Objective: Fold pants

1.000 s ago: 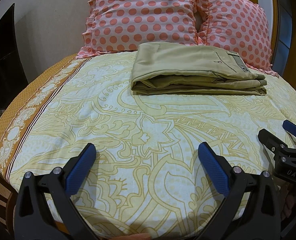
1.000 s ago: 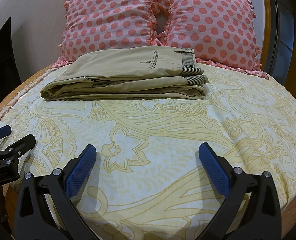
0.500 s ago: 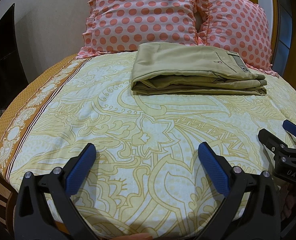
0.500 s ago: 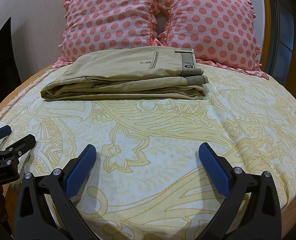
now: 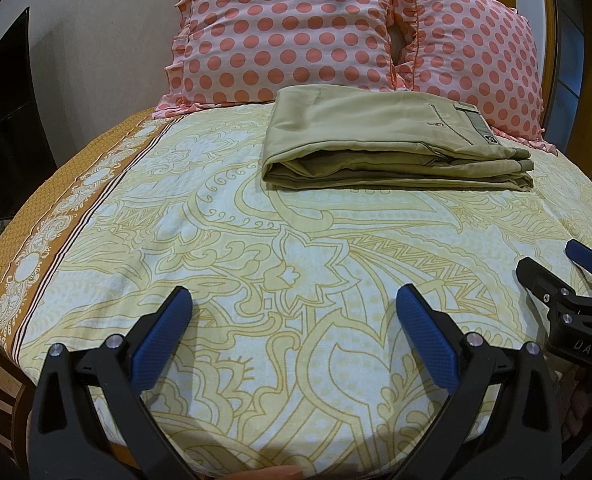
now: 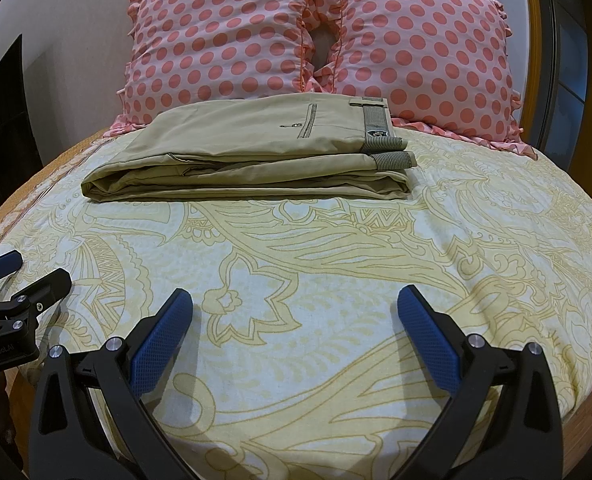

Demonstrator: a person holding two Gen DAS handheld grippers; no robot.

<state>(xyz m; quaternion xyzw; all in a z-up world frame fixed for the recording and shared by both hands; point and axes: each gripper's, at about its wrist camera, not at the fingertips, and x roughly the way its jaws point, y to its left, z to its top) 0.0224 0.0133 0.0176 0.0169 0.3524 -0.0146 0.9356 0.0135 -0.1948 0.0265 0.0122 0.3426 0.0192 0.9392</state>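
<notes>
Khaki pants (image 5: 384, 144) lie folded in a flat stack on the bed, far from both grippers, waistband to the right; they also show in the right wrist view (image 6: 256, 156). My left gripper (image 5: 294, 320) is open and empty over the near part of the sheet. My right gripper (image 6: 294, 320) is open and empty too. The right gripper shows at the right edge of the left wrist view (image 5: 556, 268). The left gripper shows at the left edge of the right wrist view (image 6: 24, 272).
The bed has a yellow patterned sheet (image 5: 256, 248) with an orange border on the left. Two pink polka-dot pillows (image 6: 224, 40) (image 6: 420, 52) stand behind the pants. A wooden headboard frame (image 6: 532, 40) rises at the back right. A dark screen (image 5: 4, 120) stands left.
</notes>
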